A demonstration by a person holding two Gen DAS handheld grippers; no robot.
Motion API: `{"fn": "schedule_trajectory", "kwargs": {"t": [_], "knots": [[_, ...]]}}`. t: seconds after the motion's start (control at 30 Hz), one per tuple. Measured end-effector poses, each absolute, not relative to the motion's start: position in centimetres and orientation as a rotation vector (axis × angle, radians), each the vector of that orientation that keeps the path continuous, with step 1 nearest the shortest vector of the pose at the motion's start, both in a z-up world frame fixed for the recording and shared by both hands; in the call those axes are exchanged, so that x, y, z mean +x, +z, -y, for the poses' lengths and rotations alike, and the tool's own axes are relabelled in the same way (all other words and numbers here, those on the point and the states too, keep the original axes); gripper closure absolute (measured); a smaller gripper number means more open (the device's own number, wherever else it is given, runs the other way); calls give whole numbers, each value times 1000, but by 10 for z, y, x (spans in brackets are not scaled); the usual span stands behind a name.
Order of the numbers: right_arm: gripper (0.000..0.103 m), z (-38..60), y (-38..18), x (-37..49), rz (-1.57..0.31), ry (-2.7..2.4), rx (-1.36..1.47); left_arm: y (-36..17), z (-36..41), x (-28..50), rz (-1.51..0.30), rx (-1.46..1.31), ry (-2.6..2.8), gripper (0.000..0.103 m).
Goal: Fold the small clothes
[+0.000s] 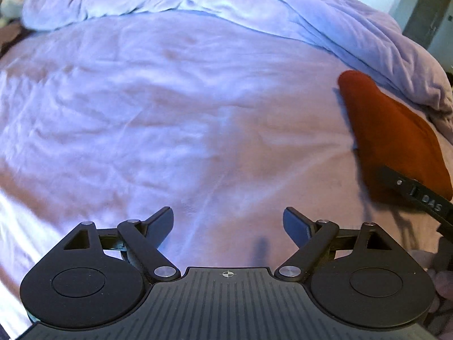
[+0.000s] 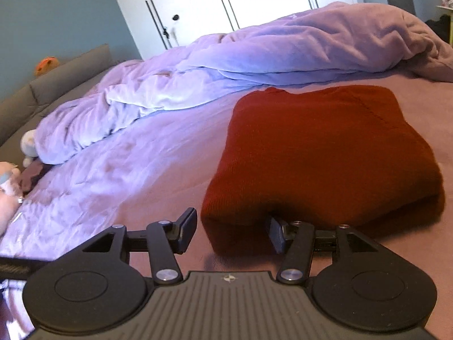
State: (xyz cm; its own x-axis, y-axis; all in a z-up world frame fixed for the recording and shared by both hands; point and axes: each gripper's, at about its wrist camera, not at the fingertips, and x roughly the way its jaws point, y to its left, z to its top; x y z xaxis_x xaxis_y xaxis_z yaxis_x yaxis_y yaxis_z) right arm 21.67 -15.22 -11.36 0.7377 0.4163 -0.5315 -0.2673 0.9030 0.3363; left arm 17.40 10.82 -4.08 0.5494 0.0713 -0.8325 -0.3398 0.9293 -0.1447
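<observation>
A folded dark red knit garment [image 2: 320,153] lies on the lilac bed sheet [image 2: 119,175]. My right gripper [image 2: 230,233] is open, with the garment's near left corner between its jaws. The left pad stands slightly clear of the cloth, and the right pad sits at the fold's lower edge without squeezing it. In the left wrist view the same red garment [image 1: 390,136] lies at the right, with part of the right gripper's finger [image 1: 419,195] across its near end. My left gripper [image 1: 228,223] is wide open over bare sheet [image 1: 170,113], with nothing between its fingers.
A crumpled lilac duvet [image 2: 254,53] is heaped along the far side of the bed. Plush toys [image 2: 28,144] lie by the grey headboard [image 2: 56,85] at the left. White wardrobe doors [image 2: 226,0] stand behind. A hand [image 1: 444,283] shows at the lower right.
</observation>
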Motion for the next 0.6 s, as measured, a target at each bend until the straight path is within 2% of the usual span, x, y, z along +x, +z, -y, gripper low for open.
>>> {"fn": "schedule_trajectory", "kwargs": {"t": [0.03, 0.13, 0.17, 0.27, 0.4, 0.5, 0.6], "knots": [[60, 149, -115, 218, -642, 384, 247, -40, -110, 174, -961, -312, 251, 14], [84, 135, -121, 220, -656, 387, 188, -38, -114, 173, -954, -322, 252, 14], [85, 134, -120, 218, -657, 396, 190, -37, -114, 175, -950, -323, 243, 14], [85, 134, -118, 212, -643, 447, 191, -35, -105, 183, -943, -311, 213, 14], [87, 143, -120, 209, -728, 563, 202, -27, -93, 201, -925, -325, 129, 13], [85, 169, -100, 194, -676, 587, 170, -23, -84, 222, -915, -367, 35, 10], [65, 214, -76, 197, -593, 497, 201, -23, -71, 250, -903, -399, -53, 10]]}}
